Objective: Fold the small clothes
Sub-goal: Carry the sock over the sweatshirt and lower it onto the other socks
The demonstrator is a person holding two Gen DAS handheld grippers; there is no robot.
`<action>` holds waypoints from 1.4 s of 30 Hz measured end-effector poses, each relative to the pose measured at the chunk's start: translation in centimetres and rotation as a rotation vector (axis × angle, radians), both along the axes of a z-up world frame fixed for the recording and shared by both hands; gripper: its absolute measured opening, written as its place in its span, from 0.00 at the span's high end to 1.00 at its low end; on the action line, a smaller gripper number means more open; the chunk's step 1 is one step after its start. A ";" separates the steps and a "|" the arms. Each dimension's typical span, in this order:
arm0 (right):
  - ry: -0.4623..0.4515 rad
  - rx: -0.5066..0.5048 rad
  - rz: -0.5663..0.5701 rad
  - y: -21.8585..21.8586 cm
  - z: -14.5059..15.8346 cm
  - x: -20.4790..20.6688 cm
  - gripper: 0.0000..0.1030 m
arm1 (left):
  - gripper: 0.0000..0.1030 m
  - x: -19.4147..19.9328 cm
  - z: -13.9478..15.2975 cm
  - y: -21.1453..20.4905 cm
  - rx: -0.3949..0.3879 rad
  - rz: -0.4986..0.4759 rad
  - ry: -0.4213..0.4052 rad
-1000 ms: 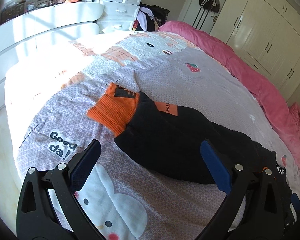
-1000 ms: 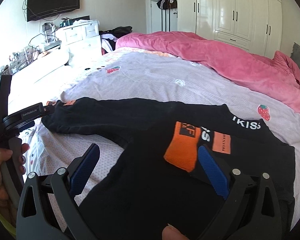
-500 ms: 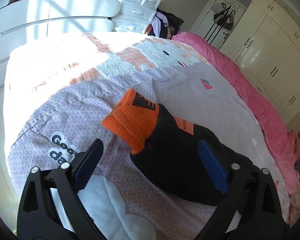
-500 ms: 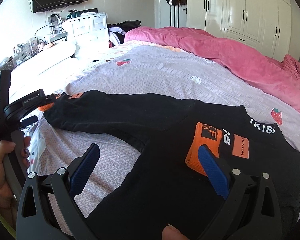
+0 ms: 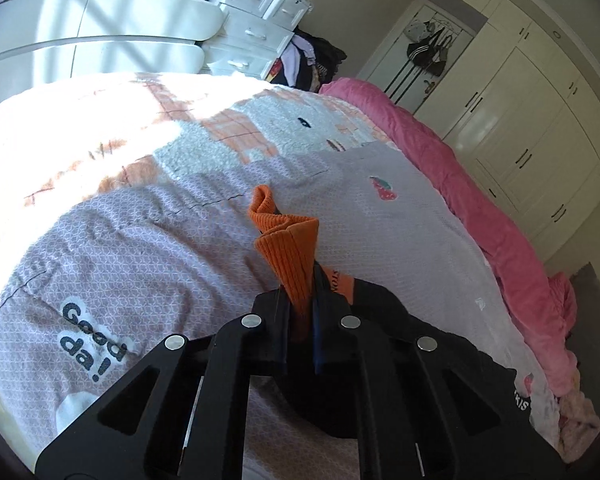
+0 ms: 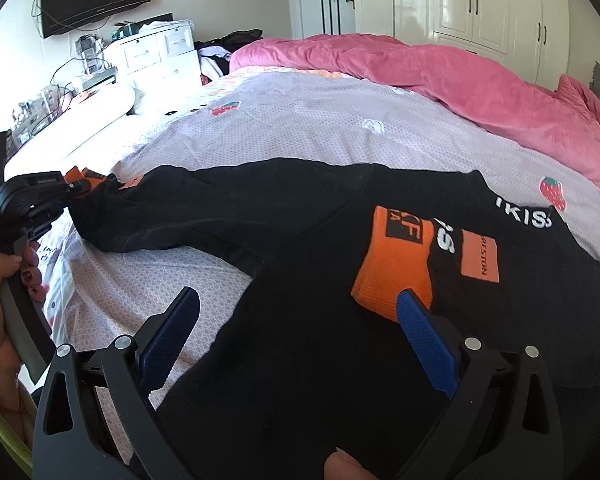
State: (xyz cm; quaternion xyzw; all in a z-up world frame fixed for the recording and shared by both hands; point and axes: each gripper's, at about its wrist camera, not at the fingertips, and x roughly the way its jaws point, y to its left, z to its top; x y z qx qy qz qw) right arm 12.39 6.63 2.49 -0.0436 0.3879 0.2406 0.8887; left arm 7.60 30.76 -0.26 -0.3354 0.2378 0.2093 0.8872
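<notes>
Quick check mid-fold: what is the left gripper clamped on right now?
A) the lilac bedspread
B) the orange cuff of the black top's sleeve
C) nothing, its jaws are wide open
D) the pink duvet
B: in the left wrist view, the left gripper has its jaws shut on the bunched orange cuff.

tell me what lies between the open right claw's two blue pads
In the right wrist view, only the black sweatshirt's body lies between the right claw's pads; its folded-over orange ribbed cuff sits beyond the right-hand pad.

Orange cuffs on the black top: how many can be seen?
2. One cuff is pinched in the shut left tongs, at the end of the outstretched sleeve. The other cuff lies folded onto the chest, by the open right tongs.
</notes>
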 end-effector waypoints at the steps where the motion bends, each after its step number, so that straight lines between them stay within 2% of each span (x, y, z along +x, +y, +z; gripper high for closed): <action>1: 0.005 0.007 -0.010 -0.5 -0.1 -0.1 0.05 | 0.98 0.0 0.5 -0.4 0.008 -0.013 -0.015; 6: 0.015 0.027 -0.071 -3.3 -0.3 -0.4 0.05 | 0.98 0.1 3.1 -3.2 0.053 -0.093 -0.065; 13: -0.033 0.021 -0.198 -8.7 0.9 -0.7 0.05 | 0.98 2.8 6.2 -9.5 0.089 -0.258 -0.120; 17: -0.035 0.073 -0.277 -12.3 1.7 -0.3 0.05 | 0.98 5.2 6.9 -13.1 0.070 -0.379 -0.149; 19: -0.041 0.087 -0.308 -13.6 1.9 -0.3 0.05 | 0.98 6.3 6.4 -15.0 0.054 -0.442 -0.153; 23: -0.054 0.098 -0.372 -15.8 2.1 -0.4 0.05 | 0.98 7.3 4.6 -17.7 0.074 -0.551 -0.126; 26: -0.053 0.106 -0.408 -16.7 1.8 -0.2 0.05 | 0.98 8.0 3.2 -18.8 0.089 -0.620 -0.092; 29: -0.042 0.115 -0.432 -17.2 1.5 0.0 0.05 | 0.98 8.4 2.1 -19.7 0.072 -0.694 -0.068; 35: -0.021 0.140 -0.478 -18.3 1.0 0.0 0.05 | 0.98 9.0 0.6 -21.2 0.072 -0.767 -0.021; 42: -0.023 0.138 -0.474 -18.0 1.1 0.0 0.05 | 0.97 9.0 -0.2 -22.5 0.069 -0.811 0.010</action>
